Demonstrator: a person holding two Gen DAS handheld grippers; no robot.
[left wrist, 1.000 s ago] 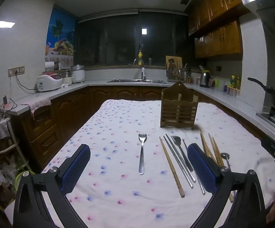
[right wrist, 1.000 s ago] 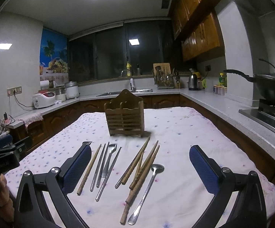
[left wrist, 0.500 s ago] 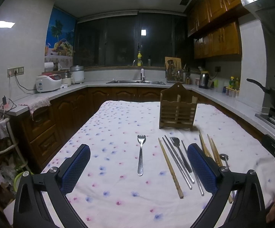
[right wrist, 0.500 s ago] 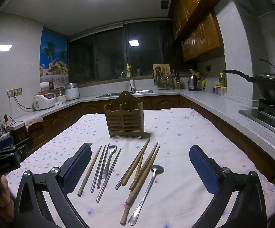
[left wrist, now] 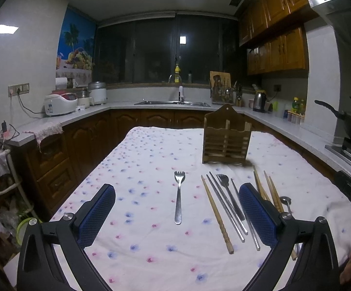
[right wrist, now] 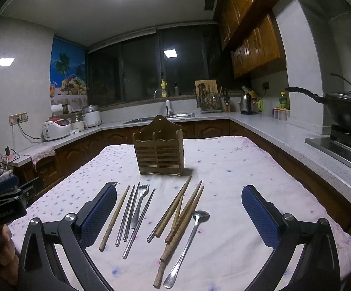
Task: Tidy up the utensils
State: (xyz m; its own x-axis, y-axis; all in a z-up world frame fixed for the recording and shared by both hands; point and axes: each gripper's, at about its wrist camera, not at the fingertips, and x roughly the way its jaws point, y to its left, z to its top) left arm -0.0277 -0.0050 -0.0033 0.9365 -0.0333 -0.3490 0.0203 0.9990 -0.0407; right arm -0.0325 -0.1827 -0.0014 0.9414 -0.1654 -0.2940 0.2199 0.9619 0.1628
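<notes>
A wooden utensil holder (left wrist: 226, 140) (right wrist: 159, 149) stands upright on the flowered tablecloth (left wrist: 146, 160). In front of it lie a lone metal fork (left wrist: 179, 197), a wooden chopstick (left wrist: 216, 215), metal chopsticks (right wrist: 129, 214) with a second fork (right wrist: 139, 200), several wooden chopsticks (right wrist: 179, 215) and a metal spoon (right wrist: 187, 242). My left gripper (left wrist: 176, 209) is open and empty above the lone fork. My right gripper (right wrist: 179, 215) is open and empty above the wooden chopsticks.
Counters run around the table: a rice cooker (left wrist: 60, 103) at the left, a sink (left wrist: 173, 102) at the back, a kettle (right wrist: 247, 103) and a wok on the stove (right wrist: 345, 114) at the right. The tablecloth's near edge (right wrist: 224, 283) is close below my grippers.
Both grippers stay open and almost still. The left view has shifted very slightly, and the utensils have not moved.
</notes>
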